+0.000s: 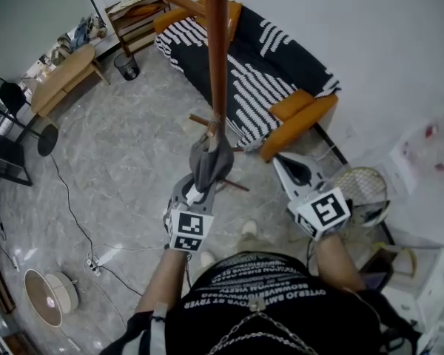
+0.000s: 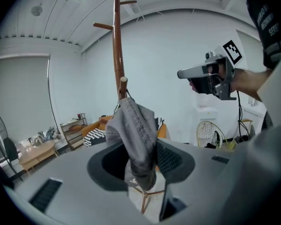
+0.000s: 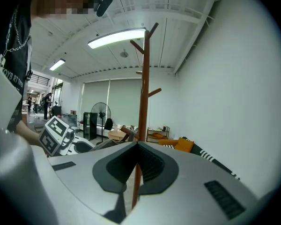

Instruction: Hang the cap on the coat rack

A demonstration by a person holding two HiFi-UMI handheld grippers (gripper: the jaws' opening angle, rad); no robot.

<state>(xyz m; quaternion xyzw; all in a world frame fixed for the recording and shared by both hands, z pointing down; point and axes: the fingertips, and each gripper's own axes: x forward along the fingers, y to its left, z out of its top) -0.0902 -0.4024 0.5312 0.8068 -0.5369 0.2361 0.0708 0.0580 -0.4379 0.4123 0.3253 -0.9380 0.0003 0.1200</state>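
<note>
The coat rack point(image 1: 217, 50) stands right in front of you, its brown pole rising past your head, with the striped sofa on the far side. The cap point(image 1: 209, 161) hangs on it: a grey fabric cap, slumped and folded over a short lower peg point(image 2: 123, 82) on the near side of the pole, its loose end dangling below.

Your left gripper point(image 1: 203, 187) is just under that peg with its jaws spread wide. The cap's lower part hangs between them, but the pads do not press on it, so the peg carries it alone. Your right gripper point(image 1: 281, 161) is off to the right, well apart from the rack, jaws closed together on nothing.

Judge the cap as light and soft: it will sag, fold and swing at a nudge, and it won't break. If you must reseat it, pinch the stiffer brim or the seamed edge, not the limp crown, which would bunch and could slide off the peg.
</note>
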